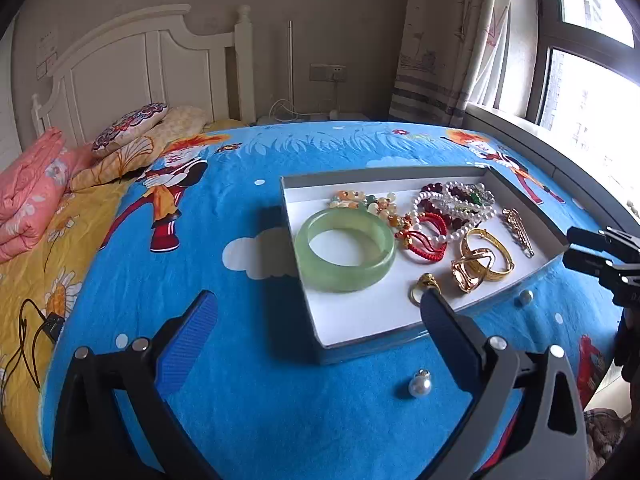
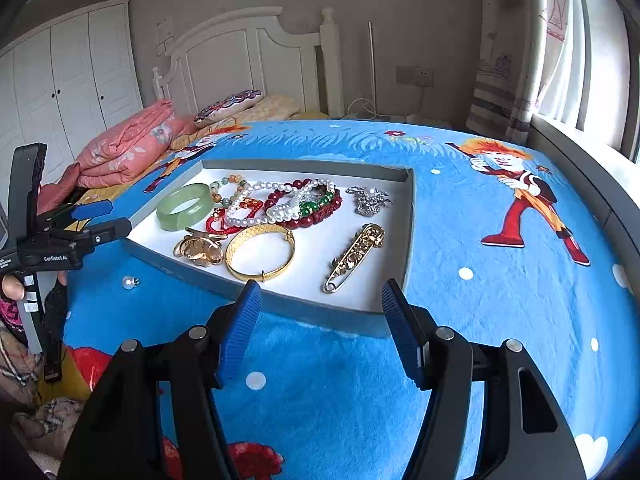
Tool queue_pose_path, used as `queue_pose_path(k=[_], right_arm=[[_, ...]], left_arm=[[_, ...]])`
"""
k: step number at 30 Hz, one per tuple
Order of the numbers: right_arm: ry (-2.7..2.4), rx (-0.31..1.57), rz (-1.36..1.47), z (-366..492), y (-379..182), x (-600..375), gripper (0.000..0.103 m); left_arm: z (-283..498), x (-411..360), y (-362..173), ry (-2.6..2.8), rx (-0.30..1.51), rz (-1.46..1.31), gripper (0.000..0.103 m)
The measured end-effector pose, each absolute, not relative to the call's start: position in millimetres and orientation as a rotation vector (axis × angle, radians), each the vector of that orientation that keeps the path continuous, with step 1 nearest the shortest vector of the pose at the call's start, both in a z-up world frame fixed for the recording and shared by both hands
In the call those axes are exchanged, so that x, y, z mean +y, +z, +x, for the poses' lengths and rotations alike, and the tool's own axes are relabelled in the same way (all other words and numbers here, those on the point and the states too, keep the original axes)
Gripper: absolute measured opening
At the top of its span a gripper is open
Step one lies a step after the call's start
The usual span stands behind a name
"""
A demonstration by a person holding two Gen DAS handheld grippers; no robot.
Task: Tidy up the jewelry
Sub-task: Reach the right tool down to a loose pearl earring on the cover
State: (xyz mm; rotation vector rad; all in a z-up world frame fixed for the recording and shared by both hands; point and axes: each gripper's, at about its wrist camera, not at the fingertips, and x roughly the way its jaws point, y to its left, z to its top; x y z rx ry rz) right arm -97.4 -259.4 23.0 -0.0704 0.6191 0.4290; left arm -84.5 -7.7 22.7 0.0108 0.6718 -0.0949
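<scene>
left gripper (image 1: 316, 312) jaws wide, straddling tray (image 1: 362, 346) near corner.

Two low wrist views, shared tray (image 1: 554, 240)

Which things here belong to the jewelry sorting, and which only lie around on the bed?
Belong to the job: grey tray, jade bangle, gold bangle, gold brooch pin, loose pearl.

Just lying about: pink quilt, patterned pillow, black cable.

"GenRobot.AI", on left hand-held gripper (image 2: 90, 222)
</scene>
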Motion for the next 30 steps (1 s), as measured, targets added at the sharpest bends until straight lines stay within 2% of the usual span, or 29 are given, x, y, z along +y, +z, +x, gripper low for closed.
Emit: queue_pose_path(k=[13,30], right_arm=[[0.395,0.606,-0.197,-102,15,-236,0.062],[0.446,0.654,-0.134,-105,13,-224,0.065]], left_arm=[[-81,-5,17,-0.067,0.697,-0.004,0.1],[-82,-4,17,-0.07,0.692,-0.008,0.1]])
